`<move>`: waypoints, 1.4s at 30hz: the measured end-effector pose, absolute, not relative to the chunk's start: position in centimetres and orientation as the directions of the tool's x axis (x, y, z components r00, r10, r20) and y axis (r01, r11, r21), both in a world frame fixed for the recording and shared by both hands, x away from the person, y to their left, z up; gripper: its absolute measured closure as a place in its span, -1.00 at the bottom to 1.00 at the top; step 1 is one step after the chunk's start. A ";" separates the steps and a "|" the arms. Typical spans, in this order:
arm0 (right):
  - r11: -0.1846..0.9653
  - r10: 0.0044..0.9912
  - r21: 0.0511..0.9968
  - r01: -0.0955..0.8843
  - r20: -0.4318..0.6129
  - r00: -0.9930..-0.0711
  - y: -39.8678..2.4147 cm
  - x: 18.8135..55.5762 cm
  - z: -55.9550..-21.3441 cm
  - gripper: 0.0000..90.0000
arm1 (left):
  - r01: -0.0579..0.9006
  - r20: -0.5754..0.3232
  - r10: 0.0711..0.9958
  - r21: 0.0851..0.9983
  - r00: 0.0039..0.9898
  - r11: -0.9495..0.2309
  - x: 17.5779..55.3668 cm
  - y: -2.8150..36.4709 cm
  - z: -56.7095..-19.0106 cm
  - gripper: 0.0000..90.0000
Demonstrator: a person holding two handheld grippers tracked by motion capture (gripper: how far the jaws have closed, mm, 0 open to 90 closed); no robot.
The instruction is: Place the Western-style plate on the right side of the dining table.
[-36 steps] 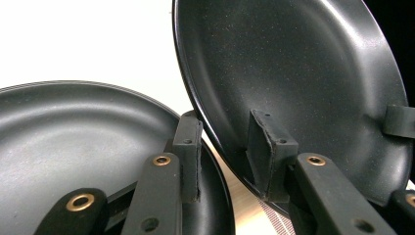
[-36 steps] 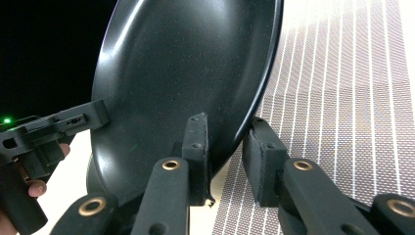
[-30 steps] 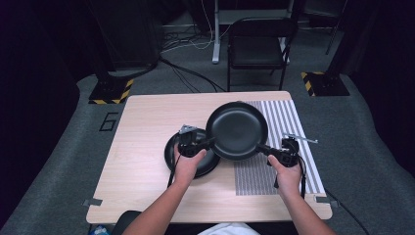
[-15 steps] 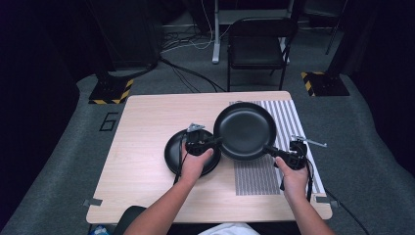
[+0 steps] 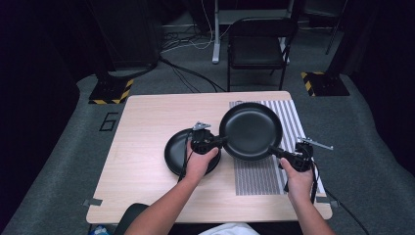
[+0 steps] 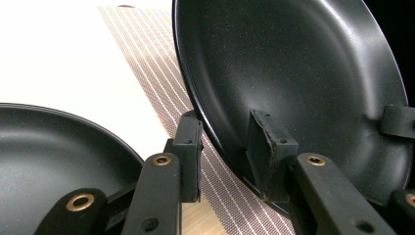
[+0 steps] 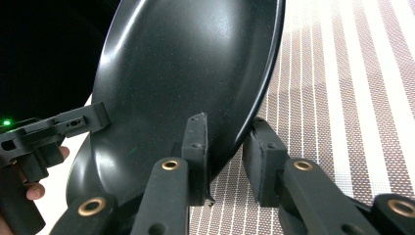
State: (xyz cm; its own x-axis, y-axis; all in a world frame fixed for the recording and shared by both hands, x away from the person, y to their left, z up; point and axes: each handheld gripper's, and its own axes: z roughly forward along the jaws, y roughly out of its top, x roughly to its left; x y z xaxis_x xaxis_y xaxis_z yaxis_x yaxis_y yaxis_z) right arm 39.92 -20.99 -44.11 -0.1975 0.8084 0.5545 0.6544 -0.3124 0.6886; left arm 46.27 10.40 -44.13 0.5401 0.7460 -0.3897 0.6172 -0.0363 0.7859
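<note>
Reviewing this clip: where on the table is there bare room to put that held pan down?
Free: the striped mat right of and behind the lifted pan, and the wood left of the second pan, out to the left edge. Crowded: the middle, where the left tongs and right tongs clamp opposite rims beside that second pan.

A dim lab or studio is showing here: grey carpet (image 5: pixel 58 196) lying under a lone wooden counter (image 5: pixel 147 122), hazard-striped stand bases (image 5: pixel 110 90), loose floor cables (image 5: pixel 191 44), a folding chair (image 5: pixel 257 49).
</note>
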 end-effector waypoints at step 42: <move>-0.353 0.835 0.702 0.619 0.535 -0.130 -24.7 40.1 -43.9 0.61 | 0.635 -0.432 0.705 0.771 0.562 -0.034 48.3 5.8 -44.6 0.48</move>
